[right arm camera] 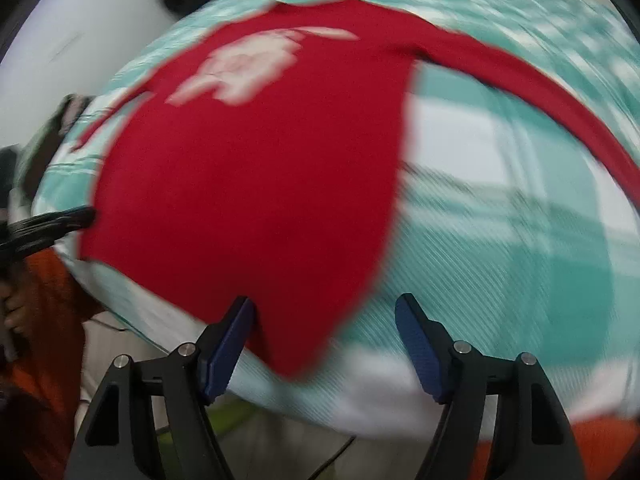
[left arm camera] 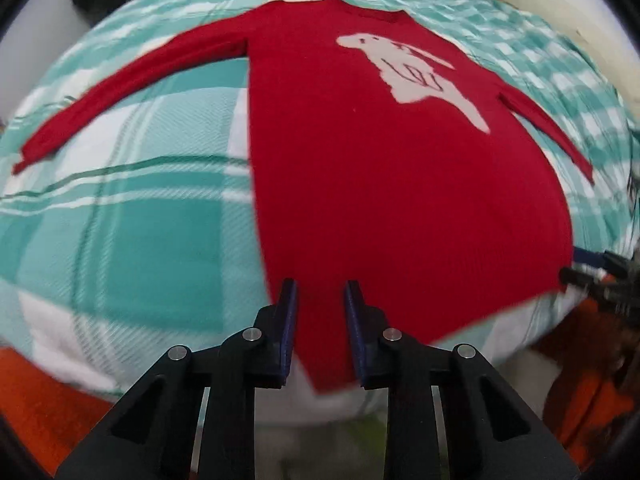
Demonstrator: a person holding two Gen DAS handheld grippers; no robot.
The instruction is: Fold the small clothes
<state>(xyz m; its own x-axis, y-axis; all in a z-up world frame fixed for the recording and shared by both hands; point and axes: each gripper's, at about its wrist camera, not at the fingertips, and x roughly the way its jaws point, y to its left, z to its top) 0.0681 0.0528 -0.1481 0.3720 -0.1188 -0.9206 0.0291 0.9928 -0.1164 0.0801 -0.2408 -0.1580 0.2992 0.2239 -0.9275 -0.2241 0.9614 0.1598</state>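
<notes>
A small red long-sleeved sweater (left arm camera: 380, 184) with a white animal print (left arm camera: 412, 76) lies flat, sleeves spread, on a teal and white checked blanket (left arm camera: 132, 224). My left gripper (left arm camera: 320, 292) is open, its blue-padded fingers over the sweater's near left hem corner. In the right wrist view the sweater (right arm camera: 256, 168) is blurred; my right gripper (right arm camera: 324, 304) is wide open around the near right hem corner. Each gripper shows at the other view's edge: the right one in the left wrist view (left arm camera: 592, 272), the left one in the right wrist view (right arm camera: 52, 220).
The blanket covers a bed-like surface whose near edge drops off just below the hem. Orange cloth (left arm camera: 36, 396) lies below the edge on both sides. A white wall (right arm camera: 80, 40) stands beyond. A person's hand (right arm camera: 16, 308) shows at the left.
</notes>
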